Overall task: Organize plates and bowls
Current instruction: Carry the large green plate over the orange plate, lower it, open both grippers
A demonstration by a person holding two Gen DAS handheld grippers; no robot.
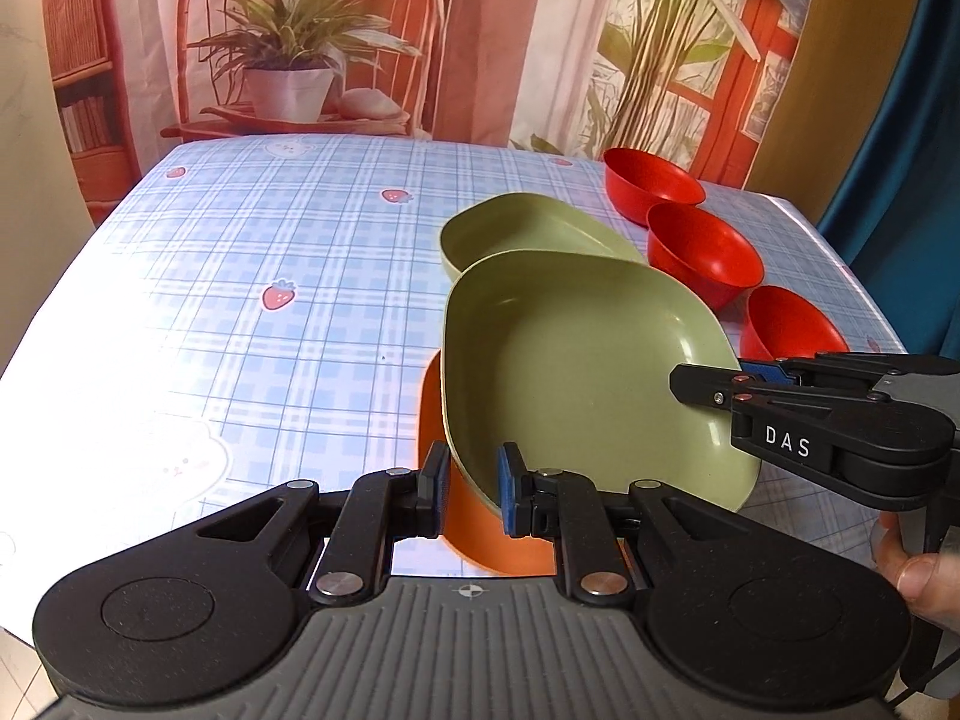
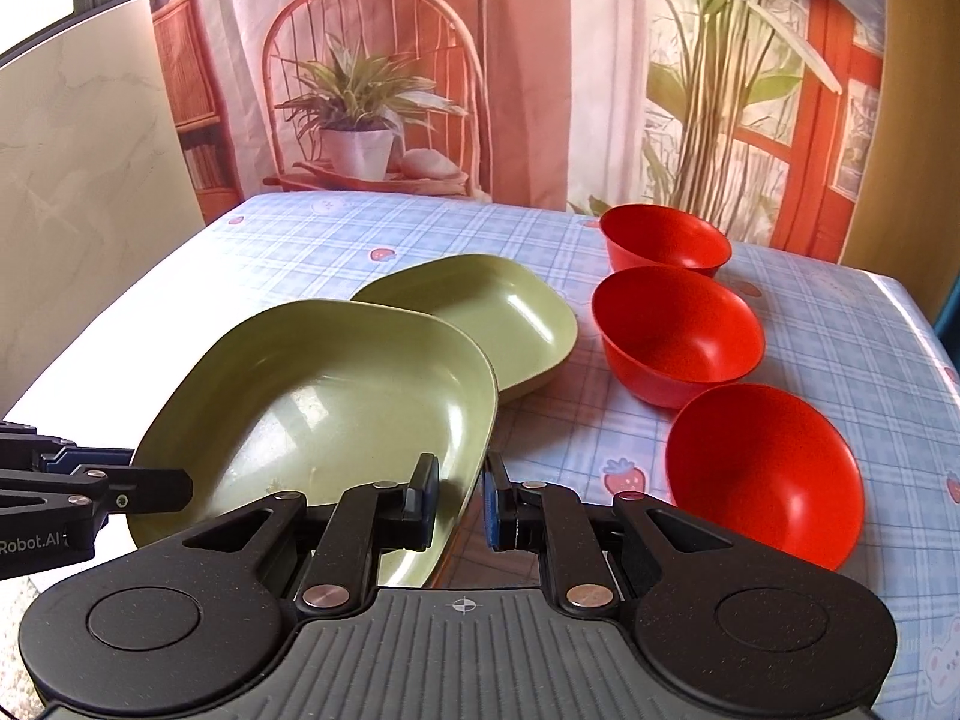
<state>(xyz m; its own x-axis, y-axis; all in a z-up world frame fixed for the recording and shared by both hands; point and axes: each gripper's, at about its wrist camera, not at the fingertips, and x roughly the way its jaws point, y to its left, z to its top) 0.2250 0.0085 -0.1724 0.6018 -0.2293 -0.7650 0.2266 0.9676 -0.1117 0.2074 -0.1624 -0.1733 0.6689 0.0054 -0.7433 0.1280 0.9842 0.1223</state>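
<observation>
the table (image 1: pixel 252 276) fills most of both views, spread with a blue plaid cloth printed with strawberries, and behind it hangs a printed backdrop (image 1: pixel 336 30) of a wicker chair, potted plants and a red window frame. the largest dish is the near green plate (image 1: pixel 576 360), a deep square-ish plate tilted up off the table, its far edge reaching over the rim of the second green plate (image 1: pixel 528 228), which lies flat further back in the middle of the table. under the near plate's left side an orange dish (image 1: pixel 474 534) shows in the left wrist view; how much of it lies beneath cannot be told. to the right of the plates three red bowls stand upright in a row running away from the camera, well apart from the green pair: the near red bowl (image 2: pixel 762 474), the middle red bowl (image 2: pixel 678 336) and the far red bowl (image 2: pixel 663 240), each just beside the next. the left tongs (image 1: pixel 474 489) are closed onto the near rim of the tilted plate, one pad inside the wall and one outside. the right tongs (image 2: pixel 459 495) grip the same plate at its right-hand rim, the rim caught between the two pads; in the left wrist view they reach in from the right over the plate's edge.
</observation>
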